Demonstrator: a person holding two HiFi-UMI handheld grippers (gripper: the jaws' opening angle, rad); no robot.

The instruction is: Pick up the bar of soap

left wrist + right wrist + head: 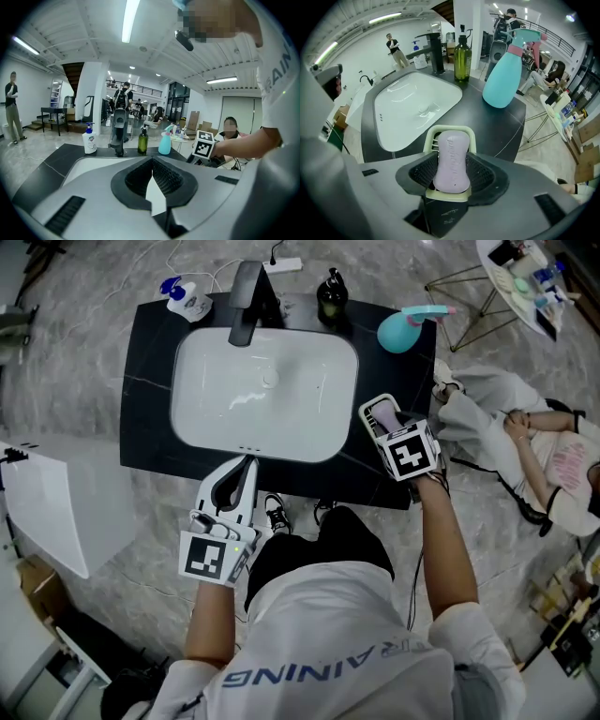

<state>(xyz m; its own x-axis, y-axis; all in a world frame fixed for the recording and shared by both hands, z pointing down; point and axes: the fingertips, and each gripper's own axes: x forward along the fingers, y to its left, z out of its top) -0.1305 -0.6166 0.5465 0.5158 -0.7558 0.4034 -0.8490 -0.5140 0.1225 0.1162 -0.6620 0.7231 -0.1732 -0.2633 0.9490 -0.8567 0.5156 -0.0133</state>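
Observation:
A pale purple bar of soap (452,159) lies in a cream soap dish (449,131) on the black counter (150,381), just right of the white basin (267,390). My right gripper (452,161) reaches over the dish with its jaws spread wide. The soap sits between the black pads (423,171), which flank it without clamping it. In the head view the soap (382,415) shows at the tip of the right gripper (381,418). My left gripper (246,467) hovers at the counter's front edge, shut and empty, with its jaws (152,159) meeting at the tip.
Along the back of the counter stand a black faucet (248,301), a white pump bottle (187,301), a dark green bottle (331,296) and a teal spray bottle (408,329). A person sits on the floor at the right (553,456).

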